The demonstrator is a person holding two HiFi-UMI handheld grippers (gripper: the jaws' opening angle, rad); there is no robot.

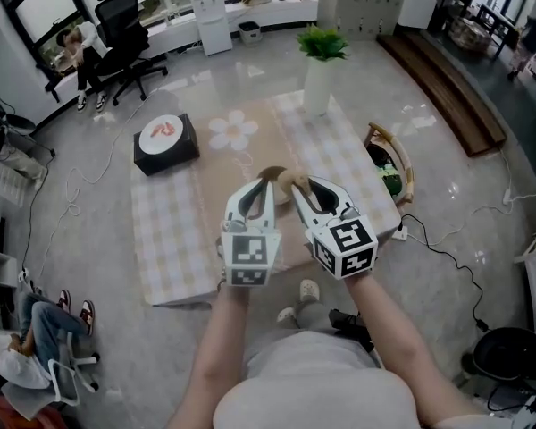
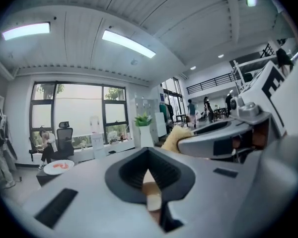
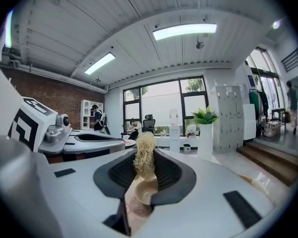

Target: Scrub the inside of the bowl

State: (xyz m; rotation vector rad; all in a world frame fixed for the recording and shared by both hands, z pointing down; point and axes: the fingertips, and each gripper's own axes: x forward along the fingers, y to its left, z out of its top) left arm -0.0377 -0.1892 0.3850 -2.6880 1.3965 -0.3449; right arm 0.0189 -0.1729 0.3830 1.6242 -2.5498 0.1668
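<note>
While tan wooden bowl [image 2: 151,195] and straw-fibre scrubber [image 3: 144,150] are being clamped by left hand-held gripper [image 2: 148,167] and right hand-held gripper [image 3: 143,177], steady pressure is being needed.

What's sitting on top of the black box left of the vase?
A round white plate with something red on it, too small to identify. The plate hides most of the black box top.

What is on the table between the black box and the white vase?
A flat white flower shape on the cloth, seen in the head view.
</note>
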